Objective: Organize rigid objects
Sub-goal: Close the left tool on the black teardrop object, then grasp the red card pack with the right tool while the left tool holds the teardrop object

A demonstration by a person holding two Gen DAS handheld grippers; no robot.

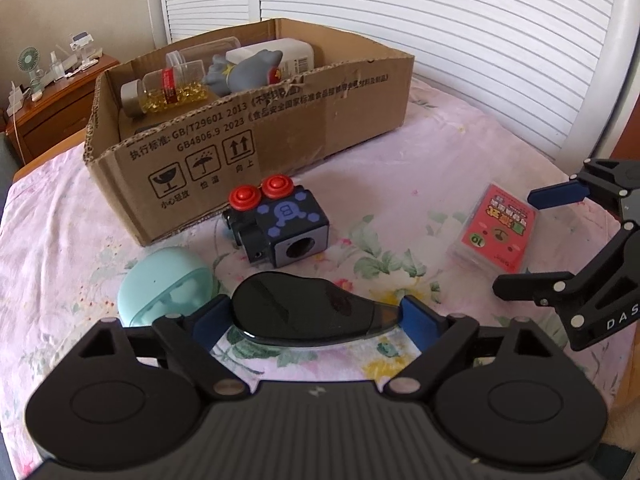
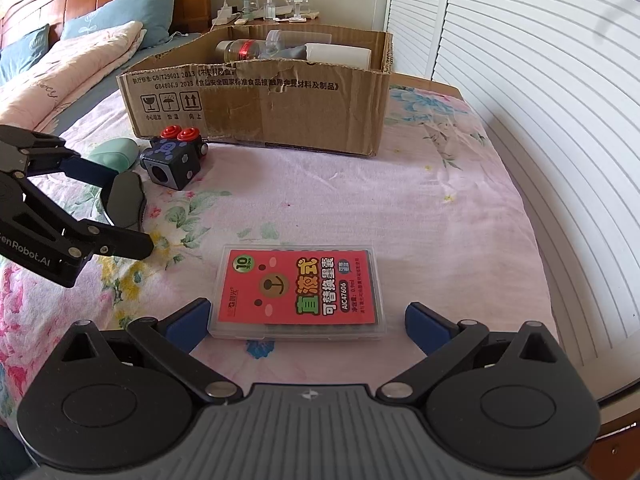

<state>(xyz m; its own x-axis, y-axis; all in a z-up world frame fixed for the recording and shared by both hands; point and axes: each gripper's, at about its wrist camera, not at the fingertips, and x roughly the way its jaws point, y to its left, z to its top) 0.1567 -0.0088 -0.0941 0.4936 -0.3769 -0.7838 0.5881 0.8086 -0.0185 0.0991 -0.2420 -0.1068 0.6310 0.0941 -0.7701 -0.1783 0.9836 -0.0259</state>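
Floral bed [image 2: 320,200]: cardboard box [image 2: 260,112], card case [image 2: 298,292].

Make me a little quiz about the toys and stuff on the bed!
1. True or false: the cardboard box is empty.
2. What lies between the left gripper's blue pads: A) the mint case, B) the glossy black object, C) the cube with red buttons?
3. Which item sits in front of the right gripper?

Key:
1. False; bottles and a grey toy lie inside.
2. B.
3. The clear case with the red label, not gripped.
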